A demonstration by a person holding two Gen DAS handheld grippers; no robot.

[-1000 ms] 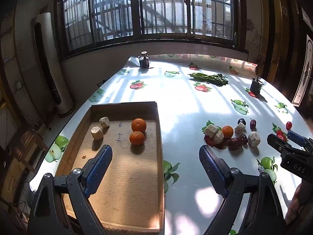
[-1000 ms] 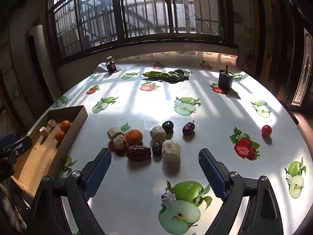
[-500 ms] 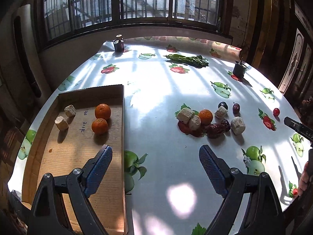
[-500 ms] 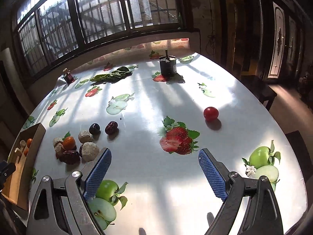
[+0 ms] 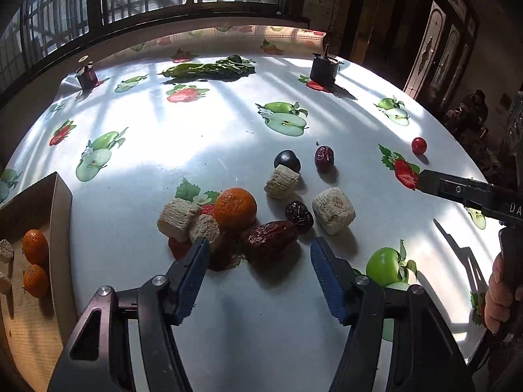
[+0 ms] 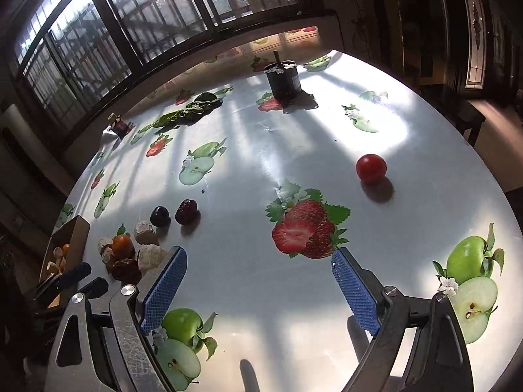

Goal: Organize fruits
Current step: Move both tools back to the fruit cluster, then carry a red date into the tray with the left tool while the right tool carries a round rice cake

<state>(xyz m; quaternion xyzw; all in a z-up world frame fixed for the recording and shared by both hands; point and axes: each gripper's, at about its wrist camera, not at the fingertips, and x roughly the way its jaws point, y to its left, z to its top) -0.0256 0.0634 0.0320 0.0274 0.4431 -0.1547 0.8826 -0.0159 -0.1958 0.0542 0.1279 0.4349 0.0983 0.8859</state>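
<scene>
a round worktop point(image 5: 228, 130) under a glossy cloth printed with apples and strawberries sits below barred windows point(image 6: 147, 16). both grippers' jaws are spread, pinching nothing.

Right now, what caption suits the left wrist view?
Open left claw hovers before a large date in the fruit pile.

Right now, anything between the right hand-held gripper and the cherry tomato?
Nothing visible. The right hand-held gripper is open, and only bare tablecloth lies between it and the cherry tomato, which sits alone, ahead and to the right.
</scene>
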